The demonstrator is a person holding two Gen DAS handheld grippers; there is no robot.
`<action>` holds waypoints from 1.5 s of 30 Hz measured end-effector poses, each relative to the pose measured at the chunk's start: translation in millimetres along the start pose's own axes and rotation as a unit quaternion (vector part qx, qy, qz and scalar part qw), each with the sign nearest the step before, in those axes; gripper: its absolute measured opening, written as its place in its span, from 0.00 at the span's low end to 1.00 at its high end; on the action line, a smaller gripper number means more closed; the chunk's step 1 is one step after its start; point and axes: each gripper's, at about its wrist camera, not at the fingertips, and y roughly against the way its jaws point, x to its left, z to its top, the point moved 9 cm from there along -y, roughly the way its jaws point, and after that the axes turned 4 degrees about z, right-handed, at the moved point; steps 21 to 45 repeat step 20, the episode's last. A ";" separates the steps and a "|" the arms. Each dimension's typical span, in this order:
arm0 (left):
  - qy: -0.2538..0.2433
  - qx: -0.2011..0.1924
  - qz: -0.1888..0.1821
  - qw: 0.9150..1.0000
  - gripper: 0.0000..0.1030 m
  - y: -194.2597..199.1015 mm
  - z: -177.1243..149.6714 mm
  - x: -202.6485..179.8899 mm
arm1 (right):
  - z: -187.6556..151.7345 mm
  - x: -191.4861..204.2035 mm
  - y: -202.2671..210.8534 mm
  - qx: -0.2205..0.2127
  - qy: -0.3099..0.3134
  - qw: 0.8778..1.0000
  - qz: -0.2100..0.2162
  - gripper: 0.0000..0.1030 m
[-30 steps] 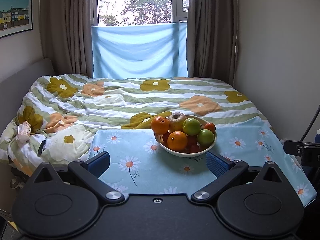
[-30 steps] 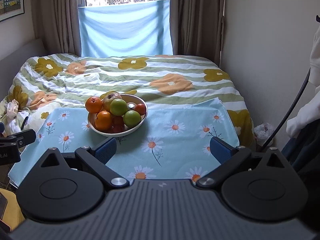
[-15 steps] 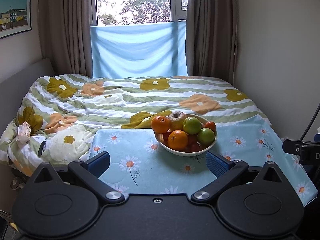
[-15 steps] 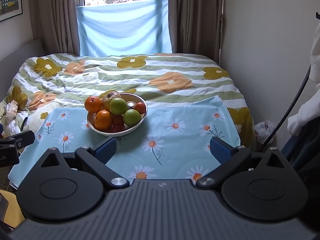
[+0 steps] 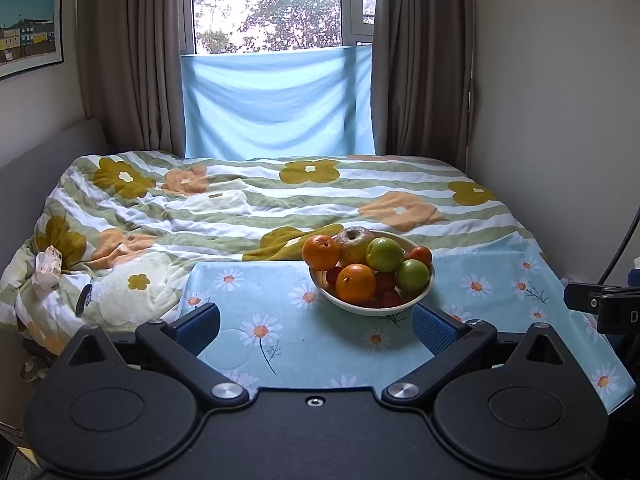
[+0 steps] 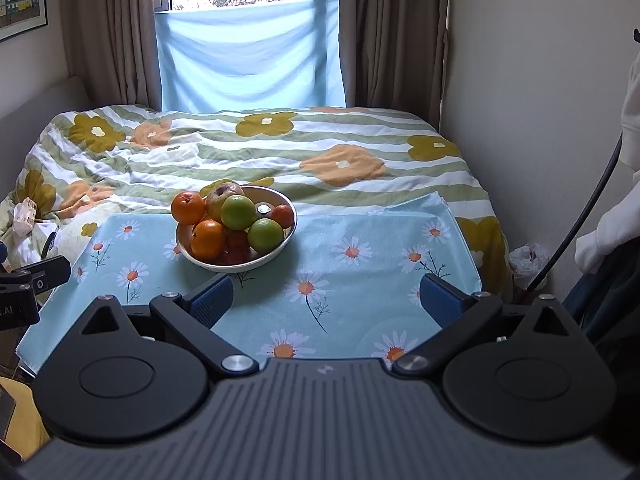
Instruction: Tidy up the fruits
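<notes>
A white bowl (image 5: 422,294) heaped with fruit sits on a light blue daisy cloth (image 5: 280,312) on the bed. It holds two oranges (image 5: 355,284), two green apples (image 5: 412,276), a brownish apple (image 5: 354,242) and small red fruits. My left gripper (image 5: 316,326) is open and empty, just short of the bowl. In the right wrist view the bowl (image 6: 240,266) lies ahead to the left. My right gripper (image 6: 326,304) is open and empty over the cloth (image 6: 360,264), apart from the bowl.
A flowered striped duvet (image 5: 240,204) covers the bed behind the cloth. A wall runs along the right side (image 5: 560,120). Curtains and a window are at the back. The right gripper's tip shows at the left view's right edge (image 5: 592,302).
Both grippers have drifted slightly; the bowl sits a little more to the right in each view. Nothing was grasped or moved.
</notes>
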 end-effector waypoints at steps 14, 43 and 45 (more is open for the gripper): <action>-0.003 -0.016 0.016 1.000 1.00 3.7 6.3 5.1 | -1.0 1.3 -3.4 0.002 0.000 1.000 0.001 1.00; -0.003 -0.023 0.010 1.000 1.00 3.0 9.0 5.4 | 1.5 2.0 -3.8 0.000 0.002 1.000 0.001 1.00; -0.003 -0.023 0.010 1.000 1.00 3.0 9.0 5.4 | 1.5 2.0 -3.8 0.000 0.002 1.000 0.001 1.00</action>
